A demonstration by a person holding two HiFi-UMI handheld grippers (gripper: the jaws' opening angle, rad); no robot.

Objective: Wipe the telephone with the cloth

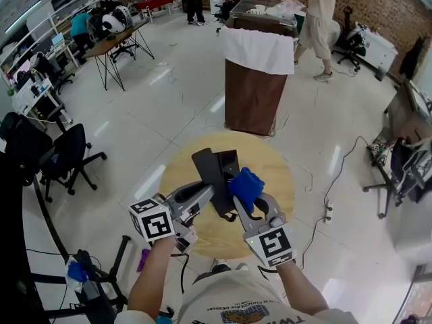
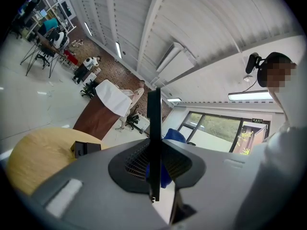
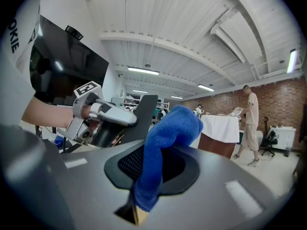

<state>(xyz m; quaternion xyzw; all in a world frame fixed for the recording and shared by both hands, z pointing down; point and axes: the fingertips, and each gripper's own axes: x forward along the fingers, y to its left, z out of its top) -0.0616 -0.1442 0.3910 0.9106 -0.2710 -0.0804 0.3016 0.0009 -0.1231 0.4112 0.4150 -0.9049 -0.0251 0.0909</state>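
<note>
Currently listed, item by item.

1. Telephone (image 1: 210, 174) (image 2: 154, 128) (image 3: 144, 110): a thin black slab. You hold it over the middle of the round wooden tabletop (image 1: 273, 160) (image 2: 38, 152). In the left gripper view it shows edge-on and upright.
2. Left gripper (image 1: 206, 193) (image 2: 154, 174): its jaws are closed on the telephone's lower part, one pad on each flat face. In the right gripper view your bare forearm shows behind it.
3. Cloth (image 1: 247, 186) (image 2: 173, 136) (image 3: 168, 128): blue and plush, bunched into a rounded wad. It sits just beside the telephone on your right. No view shows clearly whether the two touch.
4. Right gripper (image 1: 244, 198) (image 3: 148, 176): its jaws are clamped on the cloth. The wad stands out past the fingertips and a tail hangs down between the pads.
5. Black box (image 1: 231, 162) (image 2: 86, 148): it lies on the tabletop toward the far edge, just behind the telephone in the head view.
6. Brown bin (image 1: 255, 79) with a white liner: it stands on the floor beyond the tabletop's far edge, well apart from it.
</note>
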